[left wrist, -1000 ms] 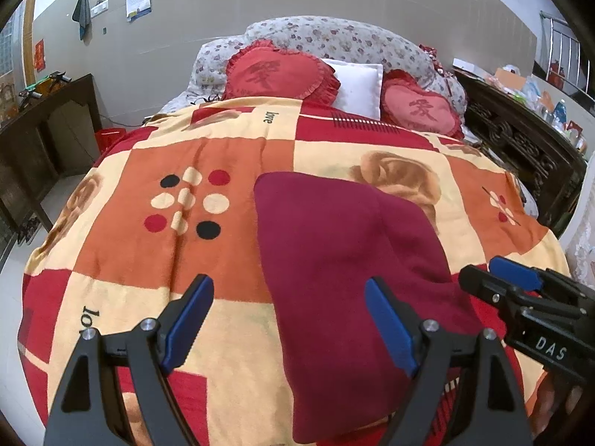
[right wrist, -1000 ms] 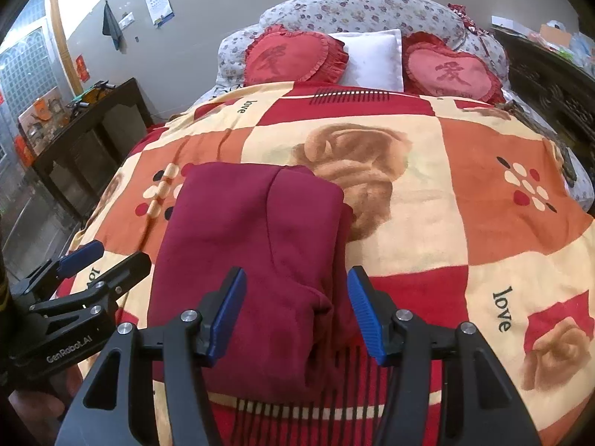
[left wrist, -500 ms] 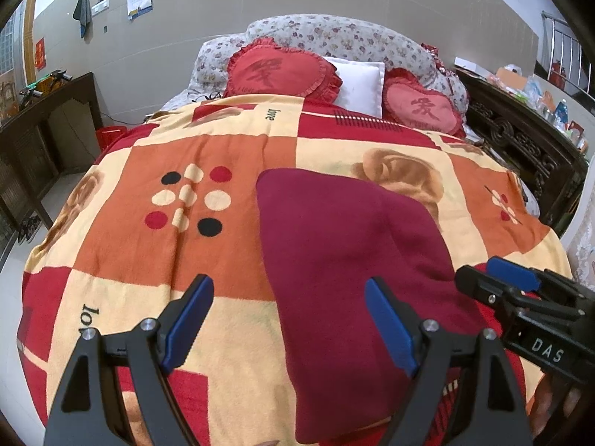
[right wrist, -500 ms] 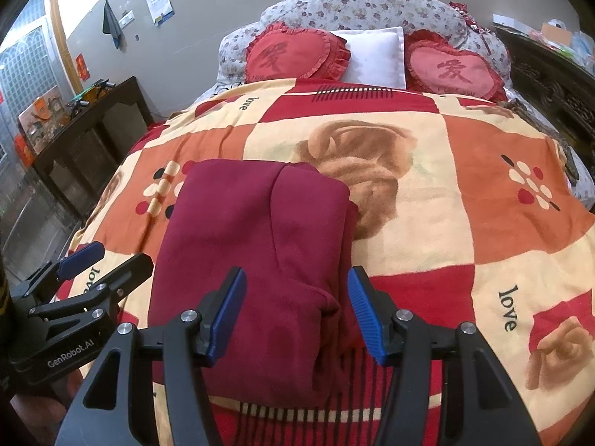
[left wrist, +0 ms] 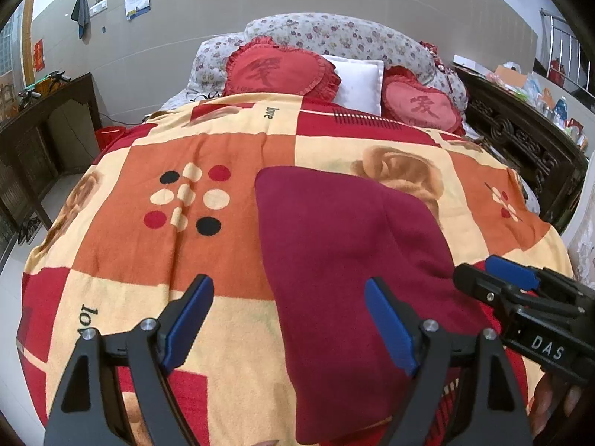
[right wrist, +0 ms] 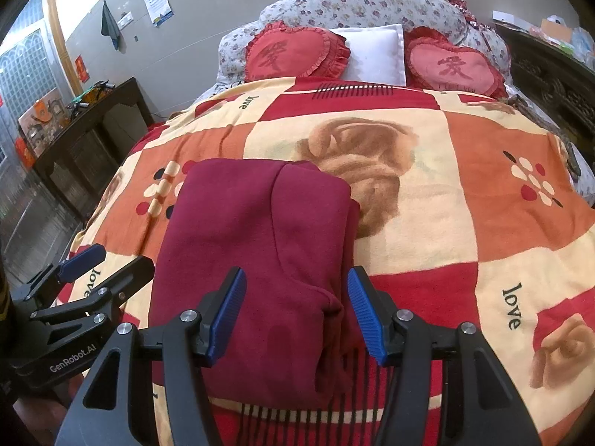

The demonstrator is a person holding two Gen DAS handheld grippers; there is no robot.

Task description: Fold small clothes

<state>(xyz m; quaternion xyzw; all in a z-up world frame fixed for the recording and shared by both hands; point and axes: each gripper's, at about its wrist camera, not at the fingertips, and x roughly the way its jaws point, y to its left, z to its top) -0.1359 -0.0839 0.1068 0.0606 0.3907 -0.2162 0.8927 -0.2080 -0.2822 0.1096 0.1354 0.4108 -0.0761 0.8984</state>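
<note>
A dark red garment (left wrist: 346, 245) (right wrist: 256, 245) lies folded into a long rectangle on the patchwork bedspread (left wrist: 208, 223) (right wrist: 483, 200). My left gripper (left wrist: 288, 325) hovers open above the garment's near left edge, its blue pads apart with nothing between them. My right gripper (right wrist: 295, 310) hangs open above the garment's near right corner, where the folded layers bunch up; its pads do not press the cloth. Each gripper also shows at the side of the other's view: the right gripper (left wrist: 520, 297) and the left gripper (right wrist: 85, 286).
Two red heart cushions (left wrist: 279, 68) (right wrist: 453, 65) and a white pillow (left wrist: 359, 80) lie at the head of the bed against a floral bolster (right wrist: 364, 3). Dark wooden furniture stands on the left (right wrist: 85, 137) and a carved cabinet (left wrist: 520, 141) on the right.
</note>
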